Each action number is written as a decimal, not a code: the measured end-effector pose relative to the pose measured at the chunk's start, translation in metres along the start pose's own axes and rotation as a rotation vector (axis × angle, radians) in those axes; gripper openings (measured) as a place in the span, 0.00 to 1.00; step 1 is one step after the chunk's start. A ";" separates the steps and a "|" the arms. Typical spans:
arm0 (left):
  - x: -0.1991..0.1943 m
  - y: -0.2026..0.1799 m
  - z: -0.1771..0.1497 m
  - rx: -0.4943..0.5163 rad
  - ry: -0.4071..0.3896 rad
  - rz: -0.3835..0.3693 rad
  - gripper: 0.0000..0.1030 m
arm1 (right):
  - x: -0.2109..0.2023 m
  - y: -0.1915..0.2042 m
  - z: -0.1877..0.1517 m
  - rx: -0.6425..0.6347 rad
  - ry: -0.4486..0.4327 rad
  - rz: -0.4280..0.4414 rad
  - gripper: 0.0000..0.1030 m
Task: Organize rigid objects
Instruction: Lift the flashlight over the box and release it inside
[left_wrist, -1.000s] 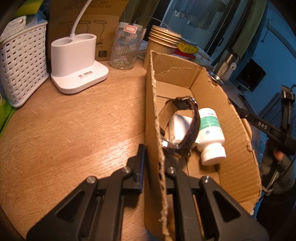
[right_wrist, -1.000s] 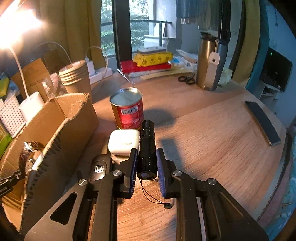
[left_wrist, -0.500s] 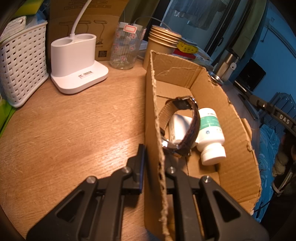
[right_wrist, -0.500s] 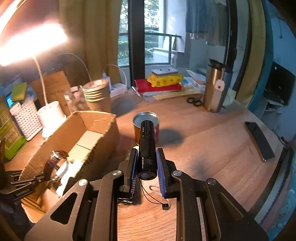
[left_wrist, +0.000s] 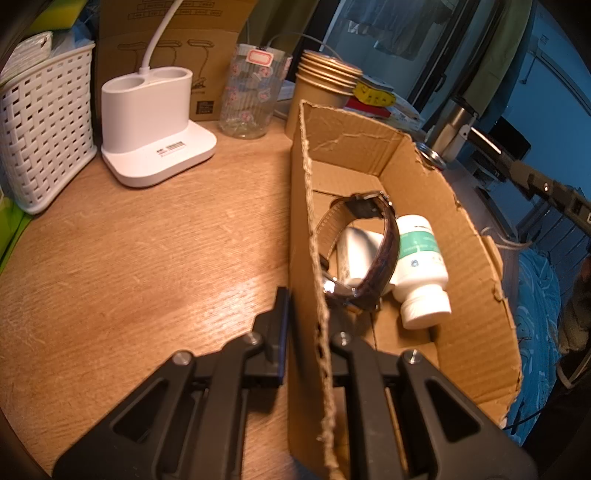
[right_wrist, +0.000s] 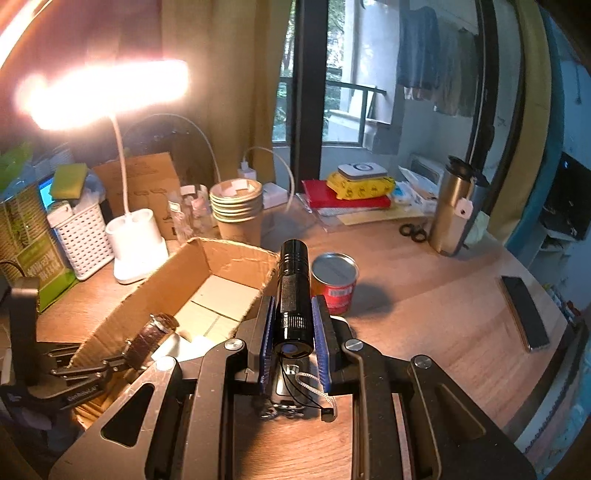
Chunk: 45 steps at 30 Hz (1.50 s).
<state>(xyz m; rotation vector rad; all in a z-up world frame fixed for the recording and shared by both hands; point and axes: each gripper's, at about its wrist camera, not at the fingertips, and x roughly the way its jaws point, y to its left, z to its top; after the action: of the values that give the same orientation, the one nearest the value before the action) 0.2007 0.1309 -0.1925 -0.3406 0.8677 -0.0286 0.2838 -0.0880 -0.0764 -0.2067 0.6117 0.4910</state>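
Observation:
My left gripper (left_wrist: 314, 321) is shut on the near side wall of an open cardboard box (left_wrist: 461, 206), one finger outside and one inside. In the box lie a brown-strapped watch (left_wrist: 384, 251), a white bottle with a green label (left_wrist: 421, 266) and a white case (left_wrist: 356, 254). My right gripper (right_wrist: 293, 302) is shut on a black flashlight (right_wrist: 291, 280), lifted above the table beside the box (right_wrist: 155, 284), lens end pointing away and lanyard dangling. A car key (right_wrist: 291, 371) shows on the table under the fingers. A red can (right_wrist: 334, 280) stands just beyond.
White lamp base (left_wrist: 147, 122), lattice basket (left_wrist: 40, 122), glass jar (left_wrist: 251, 96) and stacked paper cups (left_wrist: 321, 85) line the back left. A steel tumbler (right_wrist: 454, 210), scissors (right_wrist: 413, 232) and a dark flat slab (right_wrist: 524, 314) sit to the right, near the table's edge.
My right gripper has risen with the flashlight and drifted toward the box; the white case that lay in front of it has dropped out of sight. The left gripper and box have not moved.

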 end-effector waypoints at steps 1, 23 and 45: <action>0.000 0.000 0.000 0.000 0.000 0.000 0.09 | -0.001 0.002 0.001 -0.005 -0.002 0.004 0.21; 0.000 -0.001 0.000 -0.001 0.000 -0.001 0.09 | 0.021 0.060 0.022 -0.101 -0.003 0.136 0.21; 0.000 -0.002 -0.001 -0.003 0.001 -0.004 0.09 | 0.080 0.055 0.001 -0.079 0.122 0.118 0.21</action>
<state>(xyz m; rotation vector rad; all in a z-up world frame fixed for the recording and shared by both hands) 0.2000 0.1286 -0.1930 -0.3455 0.8684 -0.0307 0.3134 -0.0101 -0.1254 -0.2784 0.7274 0.6206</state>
